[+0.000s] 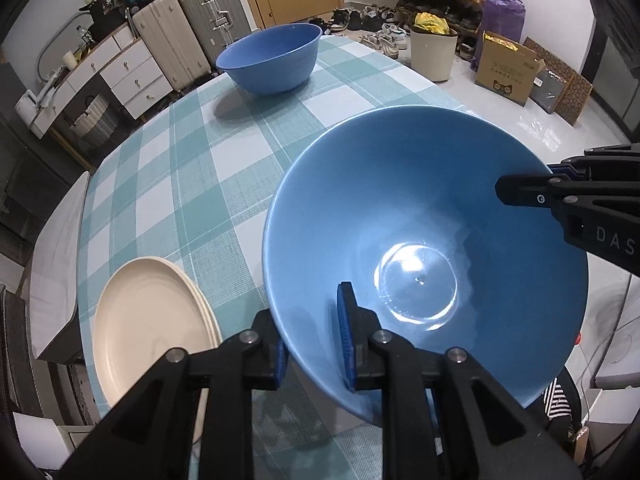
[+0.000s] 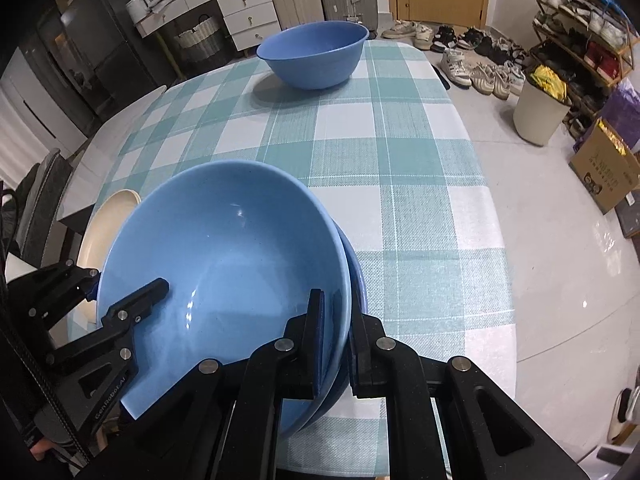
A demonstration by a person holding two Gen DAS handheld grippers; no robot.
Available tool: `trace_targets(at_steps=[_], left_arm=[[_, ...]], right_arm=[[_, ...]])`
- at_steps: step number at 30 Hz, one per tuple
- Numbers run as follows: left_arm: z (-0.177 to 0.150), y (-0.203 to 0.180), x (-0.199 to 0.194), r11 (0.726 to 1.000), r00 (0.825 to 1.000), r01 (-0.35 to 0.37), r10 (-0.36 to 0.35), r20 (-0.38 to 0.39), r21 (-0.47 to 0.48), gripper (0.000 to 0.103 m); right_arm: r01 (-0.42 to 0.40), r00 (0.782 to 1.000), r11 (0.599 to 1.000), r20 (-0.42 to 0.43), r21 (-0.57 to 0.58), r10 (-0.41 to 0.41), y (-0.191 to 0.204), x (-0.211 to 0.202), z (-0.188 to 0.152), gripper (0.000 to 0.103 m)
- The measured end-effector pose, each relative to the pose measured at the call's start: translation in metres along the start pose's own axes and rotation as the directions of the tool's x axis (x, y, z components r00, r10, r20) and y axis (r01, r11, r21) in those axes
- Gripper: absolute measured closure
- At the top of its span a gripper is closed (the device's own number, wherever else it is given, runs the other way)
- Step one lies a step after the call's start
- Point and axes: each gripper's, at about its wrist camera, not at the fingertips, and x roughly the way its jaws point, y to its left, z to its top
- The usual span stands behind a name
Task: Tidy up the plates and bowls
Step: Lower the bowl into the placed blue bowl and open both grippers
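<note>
Both grippers hold the near blue bowl [image 1: 420, 208] [image 2: 224, 256] by its rim, tilted above the checked table. My left gripper [image 1: 312, 344] is shut on the bowl's left rim; it also shows in the right wrist view [image 2: 128, 292]. My right gripper [image 2: 336, 340] is shut on the right rim, where a second blue bowl edge [image 2: 358, 276] seems nested underneath; it shows in the left wrist view [image 1: 532, 184]. Another blue bowl [image 1: 270, 58] [image 2: 314, 54] stands at the table's far end. Stacked cream plates [image 1: 148, 320] [image 2: 106, 220] lie at the near left.
The checked tablecloth [image 1: 192, 168] [image 2: 400, 168] covers the table. Beyond its far edge are suitcases [image 1: 176, 40], a drawer cabinet [image 1: 120, 76], a bin [image 1: 434, 52], shoe racks [image 2: 580, 32], and a cardboard box [image 2: 604, 168] on the floor.
</note>
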Motion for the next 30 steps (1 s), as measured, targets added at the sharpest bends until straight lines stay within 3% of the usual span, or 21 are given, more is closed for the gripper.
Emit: trace_targets(at_steps=[9,17,24,30], left_arm=[[-0.004,-0.004,0.009,1.0,1.0,-0.007,0.007,-0.014,0.007,0.083],[-0.006,-0.005,0.015,1.0,1.0,0.0,0.001,-0.026,0.007,0.08],[-0.005,-0.001,0.01,0.999,1.0,0.031,-0.031,-0.006,-0.012,0.08],[-0.005,0.005,0.008,0.999,0.999,0.044,-0.044,0.002,-0.024,0.08]], right_arm=[[0.046,0.999,0.998,0.022,-0.047,-0.045,0.006,-0.005,0.0,0.093],[0.184,0.983,0.971,0.059,-0.156,-0.176,0.021,-0.005,-0.004,0.093],[0.169,0.985,0.975,0.069,-0.144,-0.161,0.015,-0.006,-0.004,0.093],[0.105,0.991,0.99,0.095,-0.089,-0.097,0.006,-0.016,0.0,0.093]])
